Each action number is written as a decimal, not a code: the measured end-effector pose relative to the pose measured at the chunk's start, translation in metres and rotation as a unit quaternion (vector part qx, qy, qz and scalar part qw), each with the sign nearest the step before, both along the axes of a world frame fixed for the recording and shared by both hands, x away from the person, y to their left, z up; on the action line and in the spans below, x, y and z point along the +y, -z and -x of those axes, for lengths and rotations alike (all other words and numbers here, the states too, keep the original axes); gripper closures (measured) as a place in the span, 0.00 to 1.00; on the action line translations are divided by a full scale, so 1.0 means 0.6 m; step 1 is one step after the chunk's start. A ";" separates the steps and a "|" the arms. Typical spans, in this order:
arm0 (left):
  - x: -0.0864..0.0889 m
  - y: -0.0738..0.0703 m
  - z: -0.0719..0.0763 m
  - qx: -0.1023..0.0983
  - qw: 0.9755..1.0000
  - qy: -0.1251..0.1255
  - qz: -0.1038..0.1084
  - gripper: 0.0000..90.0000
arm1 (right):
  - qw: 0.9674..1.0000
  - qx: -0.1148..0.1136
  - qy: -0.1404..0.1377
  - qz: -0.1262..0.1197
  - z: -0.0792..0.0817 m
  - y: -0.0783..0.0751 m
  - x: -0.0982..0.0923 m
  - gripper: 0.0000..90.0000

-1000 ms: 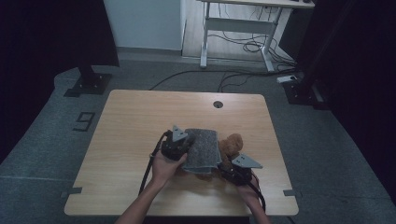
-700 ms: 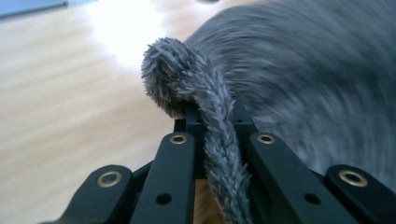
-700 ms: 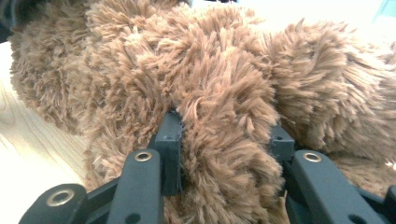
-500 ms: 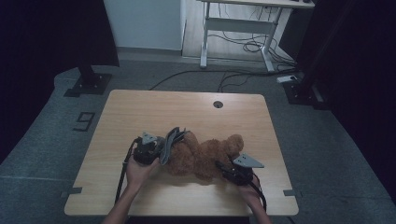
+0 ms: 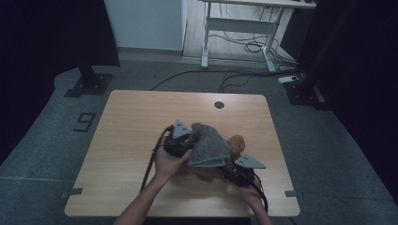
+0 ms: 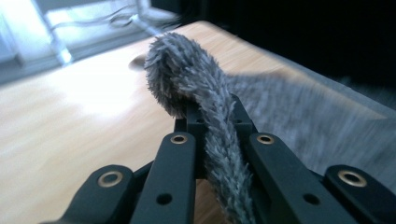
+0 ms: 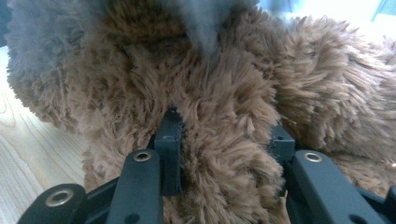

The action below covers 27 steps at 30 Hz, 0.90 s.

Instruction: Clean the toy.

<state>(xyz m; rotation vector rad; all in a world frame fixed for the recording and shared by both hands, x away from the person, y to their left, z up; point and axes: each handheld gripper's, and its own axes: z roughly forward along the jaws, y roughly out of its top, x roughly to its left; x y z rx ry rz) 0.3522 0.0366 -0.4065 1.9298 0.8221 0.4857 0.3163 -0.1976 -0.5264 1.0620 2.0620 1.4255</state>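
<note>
Between the closed jaws of the left gripper [image 6: 212, 140], the grey cloth [image 5: 209, 145] is pinched. The brown plush toy [image 7: 210, 116] is clamped by the right gripper [image 7: 224, 140]. The cloth is best drawn evenly over the toy.

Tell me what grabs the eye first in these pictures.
A grey fuzzy cloth draped over a brown plush toy near the front of the wooden table. The left claw is shut on the cloth's edge, and the right claw grips the toy's fur.
</note>
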 end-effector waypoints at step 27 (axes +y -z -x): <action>-0.067 0.065 -0.040 0.017 0.993 -0.008 -0.112 0.93 | 1.000 0.001 0.012 0.007 0.000 0.001 0.003 0.66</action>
